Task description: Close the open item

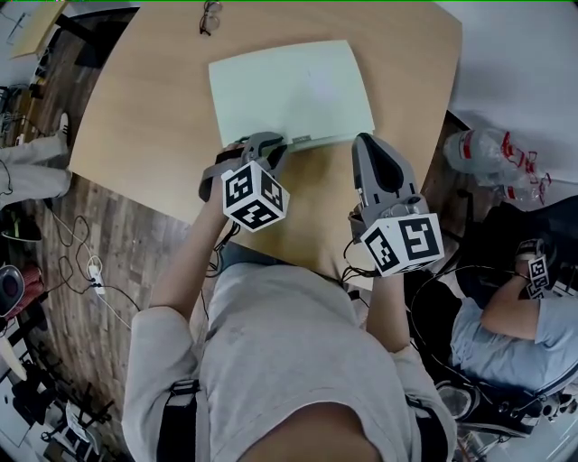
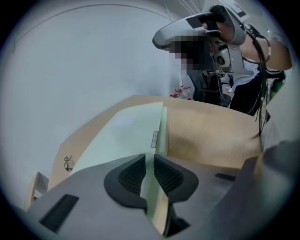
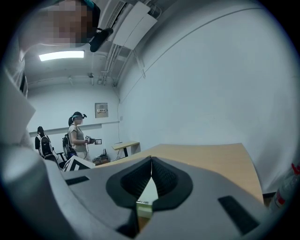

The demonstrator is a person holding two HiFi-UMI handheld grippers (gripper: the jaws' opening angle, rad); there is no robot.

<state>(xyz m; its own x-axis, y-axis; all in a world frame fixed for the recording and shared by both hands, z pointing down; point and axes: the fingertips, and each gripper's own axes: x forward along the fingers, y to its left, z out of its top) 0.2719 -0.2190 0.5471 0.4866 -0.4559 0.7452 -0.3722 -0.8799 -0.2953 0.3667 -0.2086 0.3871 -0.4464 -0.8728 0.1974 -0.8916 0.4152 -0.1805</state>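
A pale green folder (image 1: 289, 90) lies flat in the middle of the wooden table (image 1: 144, 126); its near edge faces the person; the left gripper (image 1: 274, 143) points down and pinches that near edge, with the thin green cover tight between its jaws; the right gripper (image 1: 365, 144) hangs just beside the folder's near right corner, jaws squeezed together with nothing in them; a pair of glasses (image 1: 210, 16) lies at the table's far edge, well apart from the folder.

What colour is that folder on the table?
Pale green folder, clearest in the head view.
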